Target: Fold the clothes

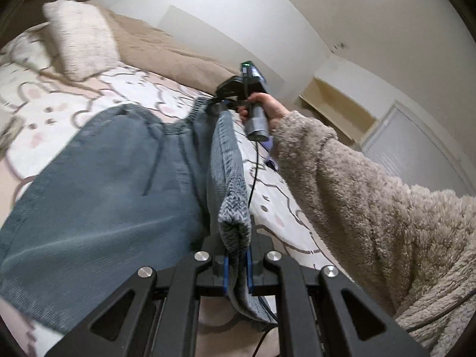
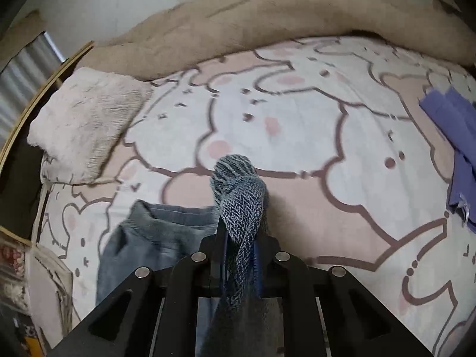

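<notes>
A blue-grey knitted garment [image 1: 113, 178] hangs spread above the bed, stretched between both grippers. My left gripper [image 1: 236, 255] is shut on one bunched edge of it. In the left wrist view my right gripper [image 1: 221, 102], held by a hand in a fluffy beige sleeve, grips the far edge. In the right wrist view my right gripper [image 2: 241, 238] is shut on a bunched fold of the garment [image 2: 238, 208], and the rest of the garment hangs down at lower left.
The bed has a pink and white bunny-print sheet [image 2: 297, 125]. A fluffy white pillow [image 2: 86, 119] lies at the left, a beige blanket [image 2: 267, 17] along the far side, and a folded purple garment [image 2: 458, 136] at the right edge.
</notes>
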